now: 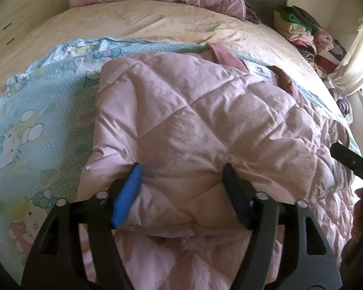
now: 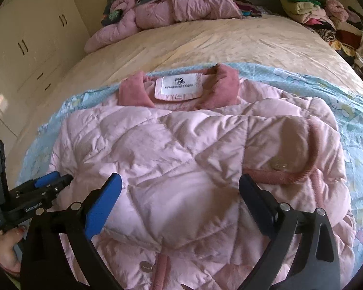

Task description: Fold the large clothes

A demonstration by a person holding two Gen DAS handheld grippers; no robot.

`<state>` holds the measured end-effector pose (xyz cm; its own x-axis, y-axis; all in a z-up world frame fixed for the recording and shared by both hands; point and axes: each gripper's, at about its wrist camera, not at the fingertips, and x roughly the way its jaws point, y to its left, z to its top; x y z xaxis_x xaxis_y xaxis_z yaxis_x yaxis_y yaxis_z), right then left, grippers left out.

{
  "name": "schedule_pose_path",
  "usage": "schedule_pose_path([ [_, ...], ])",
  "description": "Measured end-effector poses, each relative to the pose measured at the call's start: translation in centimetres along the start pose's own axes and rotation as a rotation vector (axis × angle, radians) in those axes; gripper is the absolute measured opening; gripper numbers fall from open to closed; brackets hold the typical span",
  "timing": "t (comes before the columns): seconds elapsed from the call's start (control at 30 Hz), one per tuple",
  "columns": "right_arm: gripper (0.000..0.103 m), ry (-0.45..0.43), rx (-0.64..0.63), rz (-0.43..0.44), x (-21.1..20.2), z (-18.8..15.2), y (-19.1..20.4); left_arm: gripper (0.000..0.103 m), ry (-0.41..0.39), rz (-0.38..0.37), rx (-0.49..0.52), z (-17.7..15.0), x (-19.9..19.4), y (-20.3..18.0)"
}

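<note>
While the pink quilted jacket (image 2: pixel 181 157) lies on the bed over a pale blue cartoon-print sheet (image 1: pixel 36 111), both hand-held grippers sit at its near edge. Left gripper (image 1: pixel 184 183): its blue pad (image 1: pixel 127 193) and dark pad press into a thick folded bunch of the jacket from either side, fabric bulging between them, so it is clamped on the jacket. Right gripper (image 2: pixel 180 191): jaws spread wide, fingertips clear of the padding, nothing pinched; jacket surface just lies under the gap. Jacket collar (image 2: pixel 226 85), darker pink, points to the far side of the bed, white label (image 2: pixel 177 87) facing up. A folded-over section with a darker pink trim and a snap button (image 2: pixel 277 163) lies across the jacket's right part in the right wrist view. Hand (image 2: pixel 6 249) holding the left gripper shows at lower left there. Beige bedspread (image 2: pixel 205 48) beyond, another pink garment (image 2: pixel 171 7) bunched at the far end, clothes pile (image 2: pixel 312 9) at upper right, cream wardrobe (image 2: pixel 31 36) at left.
</note>
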<state>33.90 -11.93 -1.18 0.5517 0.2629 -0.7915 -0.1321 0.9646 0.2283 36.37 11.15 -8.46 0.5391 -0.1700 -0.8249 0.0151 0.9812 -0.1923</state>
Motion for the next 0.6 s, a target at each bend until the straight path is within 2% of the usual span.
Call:
schedule_pose_path([
  [0.3, 0.097, -0.027, 0.041, -0.008, -2.0, -0.6, -1.5, 0.093, -0.012, 0.009, 0.0, -0.2, -1.7, -0.7],
  [0.6, 0.097, -0.075, 0.054, -0.002, -4.9, -1.1, -2.1, 0.094, -0.039, 0.028, 0.018, -0.8, -3.9, -1.4],
])
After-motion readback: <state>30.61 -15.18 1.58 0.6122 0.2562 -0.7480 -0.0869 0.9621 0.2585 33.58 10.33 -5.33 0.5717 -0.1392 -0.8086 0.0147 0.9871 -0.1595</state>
